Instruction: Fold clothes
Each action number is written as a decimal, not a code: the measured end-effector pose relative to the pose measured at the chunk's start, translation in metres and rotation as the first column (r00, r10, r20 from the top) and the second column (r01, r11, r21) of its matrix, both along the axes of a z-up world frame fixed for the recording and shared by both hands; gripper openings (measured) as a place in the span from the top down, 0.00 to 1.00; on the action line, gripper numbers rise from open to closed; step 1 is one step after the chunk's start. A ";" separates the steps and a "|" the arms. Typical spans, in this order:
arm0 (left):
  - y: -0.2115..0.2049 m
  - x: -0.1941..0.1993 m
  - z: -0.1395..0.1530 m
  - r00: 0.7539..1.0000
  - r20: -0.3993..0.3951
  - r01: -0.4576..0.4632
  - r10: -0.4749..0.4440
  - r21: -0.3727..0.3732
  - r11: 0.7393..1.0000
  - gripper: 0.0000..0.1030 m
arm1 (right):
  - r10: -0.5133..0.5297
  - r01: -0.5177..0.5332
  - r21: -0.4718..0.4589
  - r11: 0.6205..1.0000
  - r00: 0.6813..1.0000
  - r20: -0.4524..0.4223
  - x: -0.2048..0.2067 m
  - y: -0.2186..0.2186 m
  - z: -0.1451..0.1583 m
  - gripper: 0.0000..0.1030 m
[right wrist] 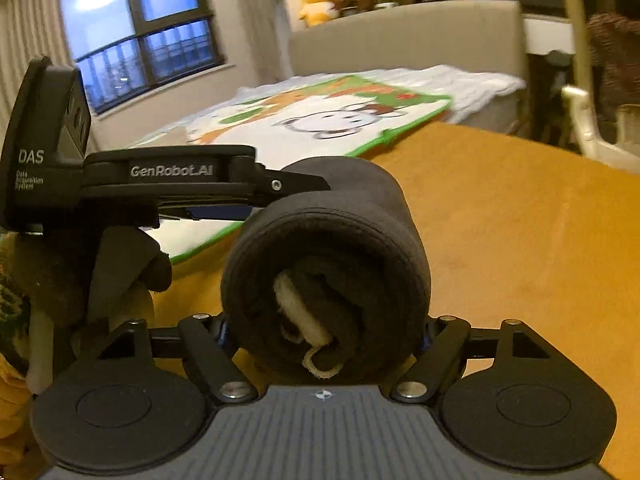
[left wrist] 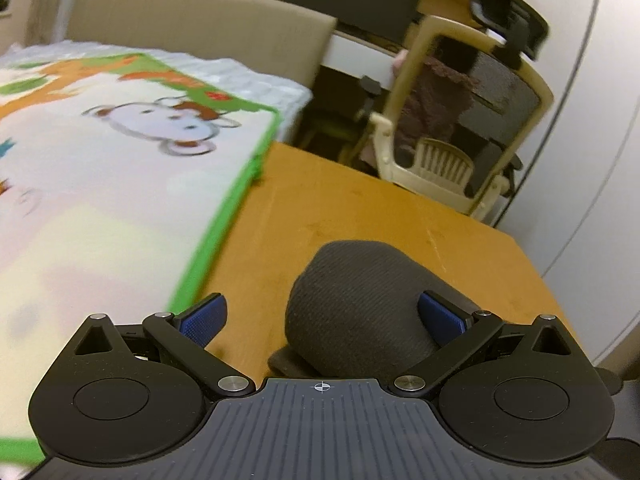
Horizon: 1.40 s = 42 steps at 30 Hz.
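On the worktop (right wrist: 520,208) lies the dark roll (right wrist: 328,264), soft, light, apt to unroll; the right gripper (right wrist: 324,332) clasps its end, the left gripper (left wrist: 320,316) spread around it, best held mid-girth.

The roll (right wrist: 332,264) lies on the desk (right wrist: 520,220), between the fingers of the right claw (right wrist: 324,332). The left claw (right wrist: 256,196) reaches in from the roll's left. The mat (left wrist: 100,168) lies left of the roll, overhanging the desk edge. Behind the mat stands a headboard (left wrist: 192,16); a chair (left wrist: 472,120) stands beyond the desk's far right.
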<state>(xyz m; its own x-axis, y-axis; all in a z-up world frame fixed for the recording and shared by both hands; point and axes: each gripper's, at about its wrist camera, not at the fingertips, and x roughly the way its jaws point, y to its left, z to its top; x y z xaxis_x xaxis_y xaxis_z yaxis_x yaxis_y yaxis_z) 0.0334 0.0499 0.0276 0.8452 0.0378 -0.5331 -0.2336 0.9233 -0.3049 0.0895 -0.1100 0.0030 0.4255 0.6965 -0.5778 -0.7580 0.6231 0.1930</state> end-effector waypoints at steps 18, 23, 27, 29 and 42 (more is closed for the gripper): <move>-0.044 0.032 0.021 0.999 -0.004 0.040 -0.039 0.090 0.995 0.00 | -0.207 0.251 -0.129 0.959 0.938 0.278 -0.017 -0.003 0.002 0.22; -0.047 0.039 0.012 0.999 -0.004 0.039 -0.038 0.179 0.983 0.00 | -0.165 0.189 -0.090 0.978 0.961 0.224 -0.020 -0.022 0.010 0.14; -0.048 0.043 0.010 0.998 -0.003 0.060 -0.061 0.176 0.983 0.00 | -0.120 0.131 -0.024 0.991 0.954 0.275 -0.030 -0.049 0.029 0.02; -0.046 0.046 0.009 0.997 -0.001 0.071 -0.072 0.166 0.984 0.00 | -0.109 0.115 -0.001 0.993 0.941 0.319 -0.034 -0.059 0.039 0.01; -0.017 0.039 -0.005 1.000 0.017 0.019 -0.020 0.059 0.998 0.00 | -0.201 0.202 0.021 0.979 0.950 0.237 -0.003 -0.045 0.020 0.00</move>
<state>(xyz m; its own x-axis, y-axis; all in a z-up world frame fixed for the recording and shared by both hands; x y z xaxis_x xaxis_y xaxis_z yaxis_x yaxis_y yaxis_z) 0.0722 0.0331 0.0223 0.8555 0.0519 -0.5151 -0.2102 0.9441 -0.2540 0.0864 -0.1549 0.0229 0.6817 0.5803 -0.4456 -0.6402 0.7679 0.0206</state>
